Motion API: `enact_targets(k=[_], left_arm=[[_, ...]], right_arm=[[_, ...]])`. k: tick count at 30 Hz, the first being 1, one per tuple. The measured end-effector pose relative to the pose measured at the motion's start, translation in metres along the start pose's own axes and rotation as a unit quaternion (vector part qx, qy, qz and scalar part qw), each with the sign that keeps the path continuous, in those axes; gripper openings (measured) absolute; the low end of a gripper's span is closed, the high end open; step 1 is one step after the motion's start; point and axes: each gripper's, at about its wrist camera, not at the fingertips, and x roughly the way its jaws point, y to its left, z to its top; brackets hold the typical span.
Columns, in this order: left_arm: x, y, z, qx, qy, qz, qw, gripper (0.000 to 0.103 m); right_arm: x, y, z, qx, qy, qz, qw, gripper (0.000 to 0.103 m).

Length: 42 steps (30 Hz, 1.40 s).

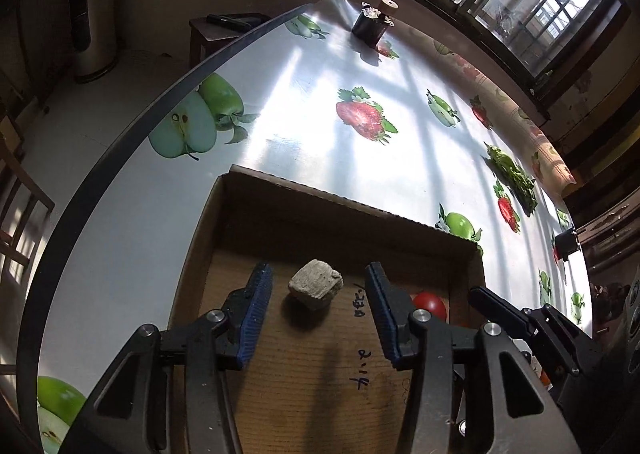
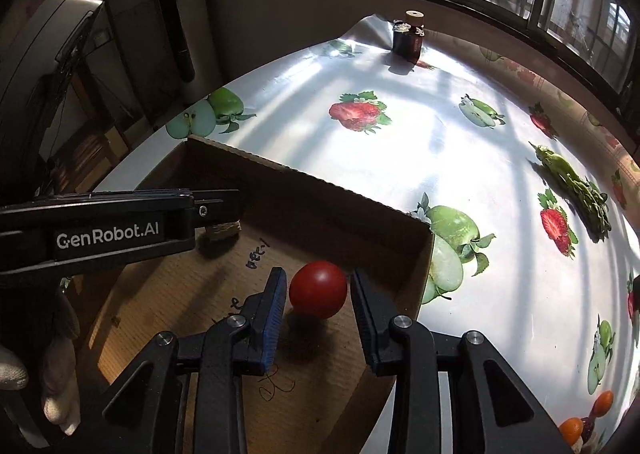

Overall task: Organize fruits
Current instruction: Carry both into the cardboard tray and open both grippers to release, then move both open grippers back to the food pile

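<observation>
Both grippers are over the cardboard box (image 1: 248,214) that sits on the table (image 1: 304,102) with the fruit-print cloth. The left gripper (image 1: 318,288) has its jaws spread apart, and a tan lumpy chunk (image 1: 316,284) sits on the box floor between the blue pads (image 1: 256,318), not touching either one as far as I can see; can't really tell what kind of fruit it is, it looks rough and blocky. The right gripper (image 2: 318,292) is open too, its jaws on either side of the red tomato (image 2: 318,288), which rests on the box floor near the right wall. The left pad looks very close to the tomato, maybe touching, and there's a thin gap on the right side, so nothing is clamped. From the right wrist view the left gripper (image 2: 224,210) shows side-on across the box, with the chunk (image 2: 222,230) peeking out just under its tip. In the left view the tomato (image 1: 430,304) peeks out behind the right-hand finger. Some handwriting is scrawled on the box floor. Out on the table there's a bunch of leafy greens (image 2: 576,186) well off to the right, a dark jar (image 2: 408,40) at the far edge by the window, and a couple of small orange fruits (image 2: 588,416) at the near right corner.
</observation>
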Motion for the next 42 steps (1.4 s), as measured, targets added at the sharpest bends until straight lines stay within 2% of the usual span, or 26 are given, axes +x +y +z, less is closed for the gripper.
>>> enact_targets(k=[1, 2, 4, 7, 10, 13, 18, 22, 25, 29, 34, 39, 42], left_arm=[[-0.006, 0.0, -0.002, -0.001, -0.005, -0.001, 1.0, 0.047], [-0.014, -0.002, -0.004, -0.001, -0.012, 0.0, 0.9999, 0.047], [-0.031, -0.008, -0.01, 0.003, -0.028, -0.001, 0.9996, 0.048], [-0.061, -0.022, -0.025, 0.019, -0.056, 0.001, 0.9982, 0.055], [-0.087, -0.044, -0.044, 0.042, -0.084, -0.002, 0.9956, 0.059], [-0.105, -0.074, -0.064, 0.065, -0.103, -0.022, 0.9924, 0.063], [-0.107, -0.14, -0.1, 0.126, -0.09, -0.068, 0.9856, 0.066], [-0.086, -0.184, -0.125, 0.161, -0.06, -0.08, 0.9819, 0.066], [-0.067, -0.205, -0.143, 0.174, -0.035, -0.082, 0.9806, 0.065], [-0.04, -0.224, -0.155, 0.184, -0.011, -0.078, 0.9797, 0.065], [-0.008, -0.231, -0.151, 0.163, 0.002, -0.073, 0.984, 0.065], [0.026, -0.235, -0.14, 0.132, 0.014, -0.078, 0.9881, 0.065], [0.044, -0.237, -0.138, 0.122, 0.025, -0.09, 0.9882, 0.058]], right_arm=[[-0.005, -0.001, 0.0, 0.001, -0.008, -0.001, 1.0, 0.056], [-0.012, -0.002, 0.0, 0.002, -0.016, -0.005, 1.0, 0.06], [-0.029, -0.007, -0.003, 0.005, -0.03, -0.008, 1.0, 0.06], [-0.06, -0.022, -0.016, 0.013, -0.049, -0.012, 0.999, 0.06], [-0.095, -0.044, -0.041, 0.023, -0.065, -0.031, 0.997, 0.061], [-0.133, -0.078, -0.073, 0.041, -0.078, -0.06, 0.994, 0.066], [-0.188, -0.15, -0.131, 0.103, -0.083, -0.108, 0.985, 0.068], [-0.211, -0.207, -0.175, 0.179, -0.076, -0.114, 0.974, 0.068], [-0.213, -0.238, -0.203, 0.227, -0.071, -0.101, 0.966, 0.068], [-0.199, -0.252, -0.225, 0.259, -0.066, -0.07, 0.961, 0.068], [-0.172, -0.236, -0.226, 0.239, -0.064, -0.022, 0.969, 0.068], [-0.147, -0.221, -0.219, 0.214, -0.058, -0.023, 0.975, 0.065], [-0.138, -0.223, -0.219, 0.212, -0.059, -0.026, 0.975, 0.063]])
